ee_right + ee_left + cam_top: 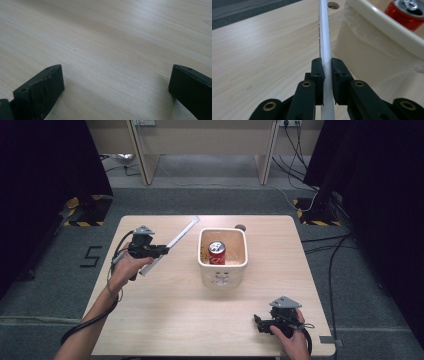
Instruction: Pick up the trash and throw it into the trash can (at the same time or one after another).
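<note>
At the near edge of the bench (165, 325), the right gripper (261, 322) rests low over bare wood, its fingers (41, 91) spread wide with nothing between them. Farther in, on the left, the left gripper (161, 251) is clamped on a long white strip (172, 243), its fingers (317, 75) pressed narrow against the strip's flat sides near one end. The strip runs up and away toward the far edge, its free end over the bench just left of a cream tub (223, 268) that stands at the middle. A red can (216, 252) stands upright inside the tub, its pull-tab top showing.

The risk from here, as a judgement, lies in that off-centre hold: gripped near one end, the strip has a long unsupported reach, and any quick swing could let it pivot or slip through the pads. It passes close beside the tub's rim, so a turn toward the tub could knock the rim, nudge the tub, or tip the can. A thin film or liner seems to cling to the tub's outer wall and could catch the strip's edge.

Dark print runs along the strip in the left gripper view, too small to read. The can's red side carries white lettering, and the tub's front shows a small mark; neither is legible. On the floor left of the bench, black tape forms the figure 5 (90, 256).
</note>
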